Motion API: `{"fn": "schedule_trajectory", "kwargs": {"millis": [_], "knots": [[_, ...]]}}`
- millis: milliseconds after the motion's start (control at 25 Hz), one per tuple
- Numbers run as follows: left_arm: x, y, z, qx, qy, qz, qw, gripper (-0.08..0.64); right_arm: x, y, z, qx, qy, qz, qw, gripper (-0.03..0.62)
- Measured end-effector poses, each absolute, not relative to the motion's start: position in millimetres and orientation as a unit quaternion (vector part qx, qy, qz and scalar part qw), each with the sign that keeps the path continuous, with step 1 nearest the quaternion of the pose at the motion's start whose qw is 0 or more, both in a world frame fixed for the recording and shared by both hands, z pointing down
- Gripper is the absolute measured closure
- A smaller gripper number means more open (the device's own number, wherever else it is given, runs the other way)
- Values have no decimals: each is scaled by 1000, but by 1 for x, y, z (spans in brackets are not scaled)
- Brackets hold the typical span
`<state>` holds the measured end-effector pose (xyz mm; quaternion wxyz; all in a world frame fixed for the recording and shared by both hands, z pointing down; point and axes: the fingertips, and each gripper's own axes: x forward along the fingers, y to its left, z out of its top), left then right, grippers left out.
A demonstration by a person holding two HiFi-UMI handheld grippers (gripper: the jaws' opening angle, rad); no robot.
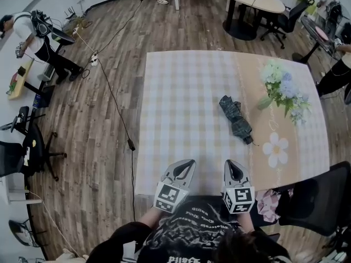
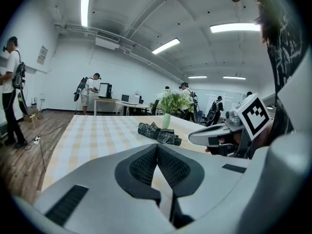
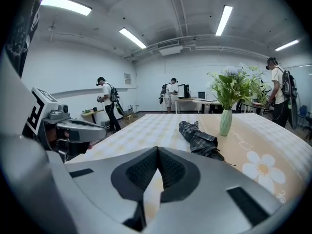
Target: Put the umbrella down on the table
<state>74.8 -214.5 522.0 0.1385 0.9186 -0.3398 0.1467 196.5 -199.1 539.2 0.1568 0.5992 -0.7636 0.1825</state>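
- Folded plaid umbrella (image 1: 237, 118) lies flat on the counter (image 1: 181, 103), right of centre, with no tool touching it.
- Umbrella sits where the checked part of the cloth meets the tan strip, its thin end pointing toward the near-right.
- Left tool (image 1: 190, 162) at the near counter edge, jaws pressed together, nothing between them; the left gripper view shows the pads meeting at the tip (image 2: 157, 146).
- Right tool (image 1: 233, 163) beside it at the same edge, jaws also pressed together and empty; same read in the right gripper view (image 3: 157, 149).
- Both tools are well apart from the umbrella and point out across the counter.
- Vase of flowers (image 1: 284, 92) stands on the tan strip, near the umbrella on its right, not touching it; the vase is upright.
- Printed white daisy (image 1: 275, 148) on the cloth, just past the umbrella's near end.
- Black office chair (image 1: 318, 196) at the counter's near-right corner.
- Person (image 1: 27, 34) wearing gear stands at far left on the wood floor (image 1: 98, 147); a cable runs across it.
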Motion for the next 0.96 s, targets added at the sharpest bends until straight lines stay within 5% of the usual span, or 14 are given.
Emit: {"fn": "schedule_trajectory", "kwargs": {"millis": [960], "knots": [[75,-224,537,911,-354,170,126,540,195,-216,553,574,-778,159,200,586]]}}
